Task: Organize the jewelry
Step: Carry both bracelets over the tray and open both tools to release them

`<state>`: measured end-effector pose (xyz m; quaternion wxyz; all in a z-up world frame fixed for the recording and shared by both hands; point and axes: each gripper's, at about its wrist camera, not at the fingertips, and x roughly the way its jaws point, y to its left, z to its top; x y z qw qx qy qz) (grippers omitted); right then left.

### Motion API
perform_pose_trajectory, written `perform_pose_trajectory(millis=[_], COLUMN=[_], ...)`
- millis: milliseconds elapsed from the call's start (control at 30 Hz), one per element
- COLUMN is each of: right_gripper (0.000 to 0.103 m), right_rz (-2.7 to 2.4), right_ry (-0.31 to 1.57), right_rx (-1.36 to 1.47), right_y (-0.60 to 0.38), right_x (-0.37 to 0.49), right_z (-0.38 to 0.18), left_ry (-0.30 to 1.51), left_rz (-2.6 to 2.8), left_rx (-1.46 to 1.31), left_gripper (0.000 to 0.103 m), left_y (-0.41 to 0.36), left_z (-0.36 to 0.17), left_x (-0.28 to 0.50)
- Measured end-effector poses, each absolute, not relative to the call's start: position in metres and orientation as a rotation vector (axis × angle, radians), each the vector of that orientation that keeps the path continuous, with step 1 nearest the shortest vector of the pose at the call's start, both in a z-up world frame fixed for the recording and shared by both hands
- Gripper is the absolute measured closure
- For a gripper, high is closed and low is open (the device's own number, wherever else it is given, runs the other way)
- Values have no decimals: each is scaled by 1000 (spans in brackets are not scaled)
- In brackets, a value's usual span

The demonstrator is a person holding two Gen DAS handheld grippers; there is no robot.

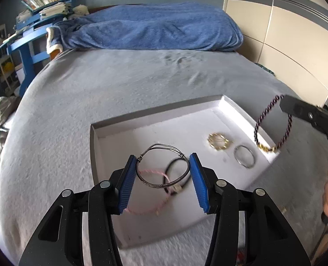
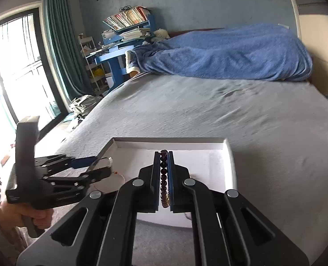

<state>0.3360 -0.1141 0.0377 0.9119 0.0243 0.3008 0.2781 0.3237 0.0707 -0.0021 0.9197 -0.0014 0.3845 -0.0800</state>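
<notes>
A white shallow tray point(image 1: 155, 115) lies on the grey bed. My left gripper point(image 1: 162, 156) hovers over its near part, its blue pads closed on a grey wire bangle point(image 1: 161, 145) that spans the gap between them. Below it in the tray lie a pink cord bracelet point(image 1: 145, 212) and a black band point(image 1: 176, 160). Further right rest a gold bracelet point(image 1: 218, 141) and a silver bangle point(image 1: 244, 156). My right gripper point(image 2: 164, 153) is shut on a dark beaded bracelet point(image 2: 163, 177), which hangs over the tray's right corner point(image 1: 266, 148).
A blue blanket point(image 1: 155, 28) is heaped at the bed's far end. A blue desk with books point(image 2: 128, 28) stands beyond the left side of the bed. A window with green curtains point(image 2: 57, 40) is at the left, and a wardrobe point(image 1: 285, 33) at the right.
</notes>
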Motion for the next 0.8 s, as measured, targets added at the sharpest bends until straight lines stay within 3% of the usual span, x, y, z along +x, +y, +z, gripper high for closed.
perform_pose_trajectory(millis=[300,800], right_gripper=[97,97], right_rz=[663,513], right_ry=[760,903], right_rx=[94,-62], right_y=[-82,-80], right_x=[357,372], right_z=[-3,-46], left_ry=[859,992], left_rz=[-92,-54], left_rx=[-24,-34], left_gripper=[53,51], left_y=[88,95], left_z=[-25,-51], left_x=[369,391])
